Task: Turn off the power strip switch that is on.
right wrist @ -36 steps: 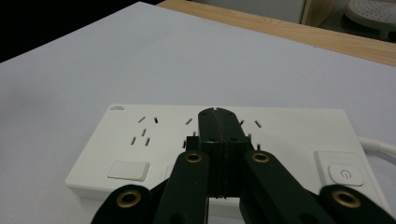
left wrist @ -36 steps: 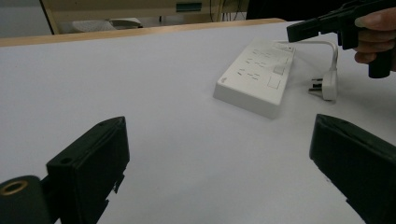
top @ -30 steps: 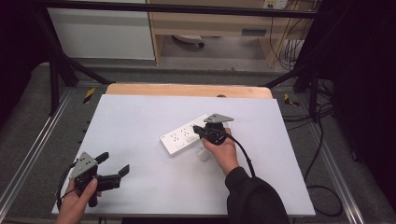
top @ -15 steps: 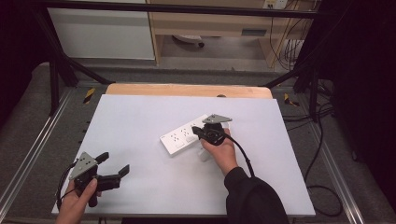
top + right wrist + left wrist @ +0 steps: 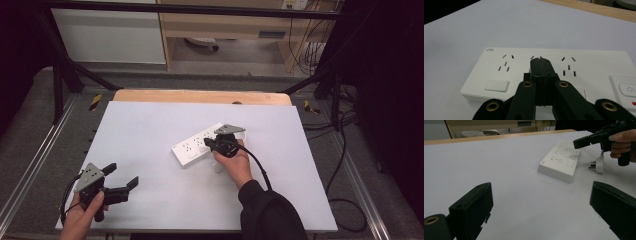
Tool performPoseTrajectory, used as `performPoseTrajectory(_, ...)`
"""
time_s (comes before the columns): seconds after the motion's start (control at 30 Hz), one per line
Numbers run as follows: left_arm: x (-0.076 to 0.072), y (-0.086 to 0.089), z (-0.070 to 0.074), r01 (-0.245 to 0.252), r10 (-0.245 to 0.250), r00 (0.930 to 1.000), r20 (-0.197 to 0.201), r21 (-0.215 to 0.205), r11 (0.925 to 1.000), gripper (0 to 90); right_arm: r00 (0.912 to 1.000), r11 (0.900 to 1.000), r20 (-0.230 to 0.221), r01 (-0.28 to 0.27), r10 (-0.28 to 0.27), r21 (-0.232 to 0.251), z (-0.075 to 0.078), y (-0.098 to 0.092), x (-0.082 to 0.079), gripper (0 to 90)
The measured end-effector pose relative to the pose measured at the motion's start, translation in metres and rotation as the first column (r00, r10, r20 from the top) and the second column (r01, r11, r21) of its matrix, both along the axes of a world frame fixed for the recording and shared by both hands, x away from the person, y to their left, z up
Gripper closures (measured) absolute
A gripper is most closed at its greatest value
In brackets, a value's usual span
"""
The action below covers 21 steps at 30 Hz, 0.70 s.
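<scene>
A white power strip [image 5: 197, 145] lies at an angle near the middle of the white table; its sockets and switches [image 5: 496, 86] face up. My right gripper [image 5: 209, 143] hovers just over the strip [image 5: 554, 62], jaws pressed together with nothing between them [image 5: 540, 60]. A white plug [image 5: 598, 163] lies on the table beside the strip, under the right hand. My left gripper [image 5: 123, 176] rests at the table's near left corner, jaws wide apart and empty, pointing toward the strip [image 5: 560, 161].
A wooden edge [image 5: 200, 96] runs along the table's far side. Metal rails [image 5: 30, 165] flank the table, and cables [image 5: 345, 200] trail on the floor to the right.
</scene>
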<state>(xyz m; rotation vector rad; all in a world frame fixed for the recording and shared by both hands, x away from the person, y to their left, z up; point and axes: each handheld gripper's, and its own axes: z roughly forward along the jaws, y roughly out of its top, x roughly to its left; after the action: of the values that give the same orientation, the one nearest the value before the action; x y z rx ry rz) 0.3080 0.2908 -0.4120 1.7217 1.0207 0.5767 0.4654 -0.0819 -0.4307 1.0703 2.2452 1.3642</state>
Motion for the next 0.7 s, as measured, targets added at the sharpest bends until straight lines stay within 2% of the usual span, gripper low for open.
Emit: performPoseTrajectory(0.7, 0.000, 0.000, 0.000, -0.001, 0.001, 1.0000, 0.001, 0.000, 1.0000, 4.7, 0.9994, 0.999, -0.016, -0.032, 0.032, -0.022, -0.010, 0.012, -0.005, 90.0)
